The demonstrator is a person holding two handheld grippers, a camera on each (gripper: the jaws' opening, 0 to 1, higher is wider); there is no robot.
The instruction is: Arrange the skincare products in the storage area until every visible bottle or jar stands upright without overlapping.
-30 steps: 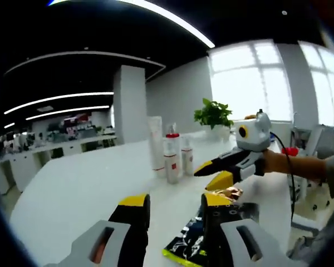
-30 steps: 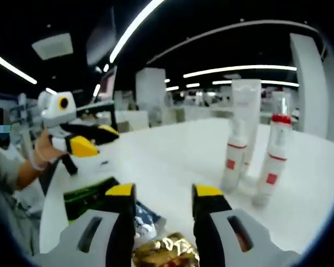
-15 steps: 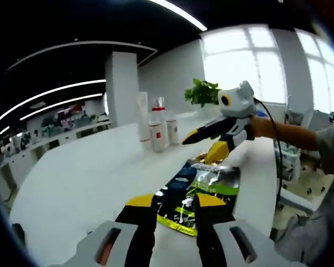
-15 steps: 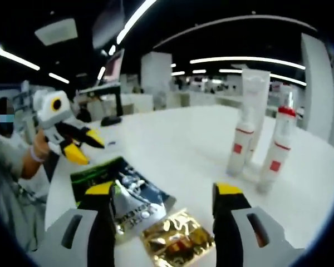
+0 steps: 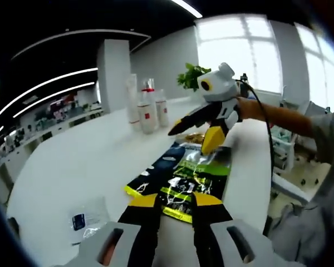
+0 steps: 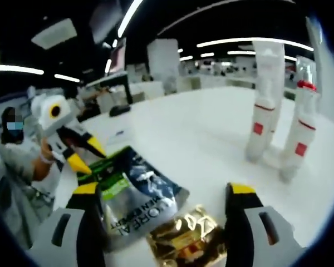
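Both grippers have pulled back: right gripper gapes over gold foil sachet; left gripper nearly closed, empty. Red-banded white bottles at two o'clock could topple if clipped.

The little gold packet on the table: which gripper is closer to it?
Right. The gold packet lies between the right gripper's open jaws; the left gripper hovers beyond the dark sachet.

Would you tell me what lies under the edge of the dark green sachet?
In the right gripper view, the dark green sachet overlaps one corner of a gold sachet on the white table. Whatever else lies beneath it is covered.
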